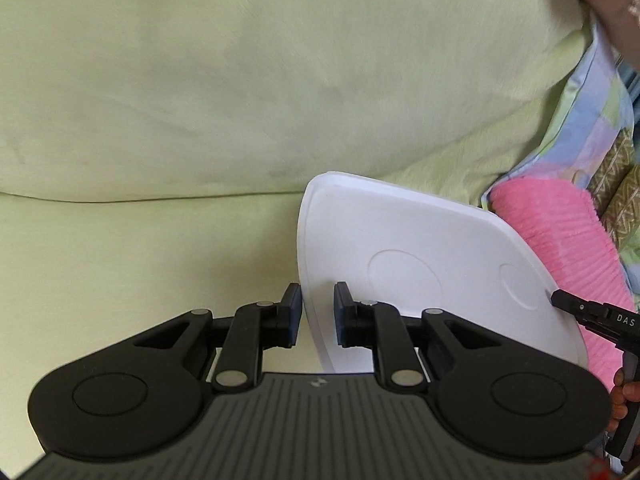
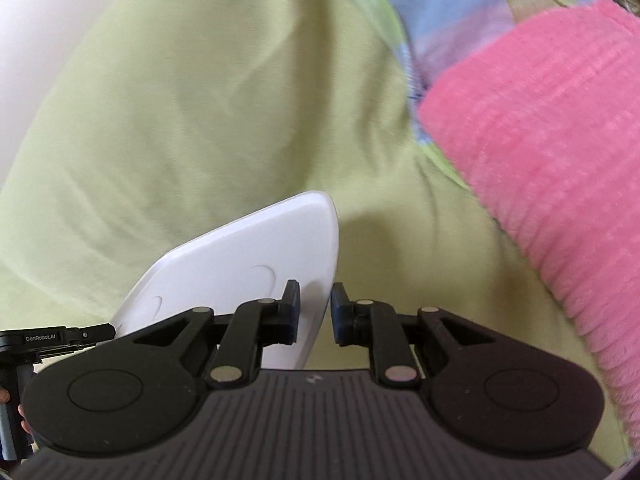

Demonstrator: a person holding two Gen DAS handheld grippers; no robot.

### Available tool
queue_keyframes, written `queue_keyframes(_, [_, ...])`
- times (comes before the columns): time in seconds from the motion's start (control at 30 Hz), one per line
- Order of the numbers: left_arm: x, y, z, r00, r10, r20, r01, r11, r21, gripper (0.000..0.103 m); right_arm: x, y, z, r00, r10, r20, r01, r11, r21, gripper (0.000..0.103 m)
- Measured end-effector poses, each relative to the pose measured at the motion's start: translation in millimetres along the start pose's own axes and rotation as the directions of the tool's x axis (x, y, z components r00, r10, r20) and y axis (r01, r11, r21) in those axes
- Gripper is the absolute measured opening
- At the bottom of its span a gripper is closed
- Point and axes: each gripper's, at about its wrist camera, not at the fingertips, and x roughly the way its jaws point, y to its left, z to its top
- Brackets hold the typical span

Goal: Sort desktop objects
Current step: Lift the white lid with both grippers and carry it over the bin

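Note:
A white plastic tray (image 1: 420, 240) with moulded circles on its face is held tilted above a pale green sofa. My left gripper (image 1: 317, 316) is shut on the tray's left rim, one finger over the face and the other outside the edge. My right gripper (image 2: 315, 314) is shut on the opposite rim of the tray (image 2: 248, 248) in the same way. Each gripper shows in the other's view: the right gripper (image 1: 560, 300) at the tray's far right edge, the left gripper (image 2: 108, 330) at its far left edge.
The green sofa seat (image 1: 140, 248) and backrest (image 1: 240, 80) fill the left wrist view. A pink ribbed cushion (image 2: 540, 140) and a patchwork blanket (image 2: 452, 4) lie to the right. A person's hand (image 1: 624, 392) holds the right gripper's handle.

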Motion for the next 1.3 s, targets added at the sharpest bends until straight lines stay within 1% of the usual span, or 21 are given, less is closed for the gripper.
queue_keyframes(0.37, [-95.5,39.7,-31.0,0.993,0.059,0.105,-0.055,0.998,-0.04,0.018,-27.2,65.3,-22.5,0.995,0.103,-0.015,-0.104,0.99,-0.094,0.015])
queue_keyframes(0.63, [-145.8,67.0,-61.7,0.981,0.111,0.158,-0.097,0.991,-0.095,0.018,-44.2,107.9,-52.6,0.986,0.159,-0.056,-0.165,0.975,-0.149,0.015])
queue_keyframes(0.8, [-171.3,85.5,-77.5,0.975,0.131,0.182,-0.109,0.986,-0.123,0.018,-55.1,126.2,-69.3,0.98,0.183,-0.074,-0.193,0.964,-0.181,0.015])
queue_keyframes(0.87, [-187.6,95.4,-88.0,0.972,0.138,0.191,-0.113,0.985,-0.132,0.018,-59.6,132.1,-76.5,0.978,0.189,-0.082,-0.202,0.96,-0.192,0.015])
queue_keyframes(1.1, [-210.5,107.7,-119.8,0.966,0.157,0.207,-0.125,0.979,-0.162,0.018,-74.5,141.9,-103.1,0.973,0.204,-0.11,-0.223,0.951,-0.213,0.015])
queue_keyframes(1.3, [-220.1,117.2,-148.5,0.963,0.178,0.204,-0.14,0.972,-0.191,0.018,-80.5,142.5,-130.4,0.967,0.204,-0.154,-0.235,0.947,-0.221,0.015])
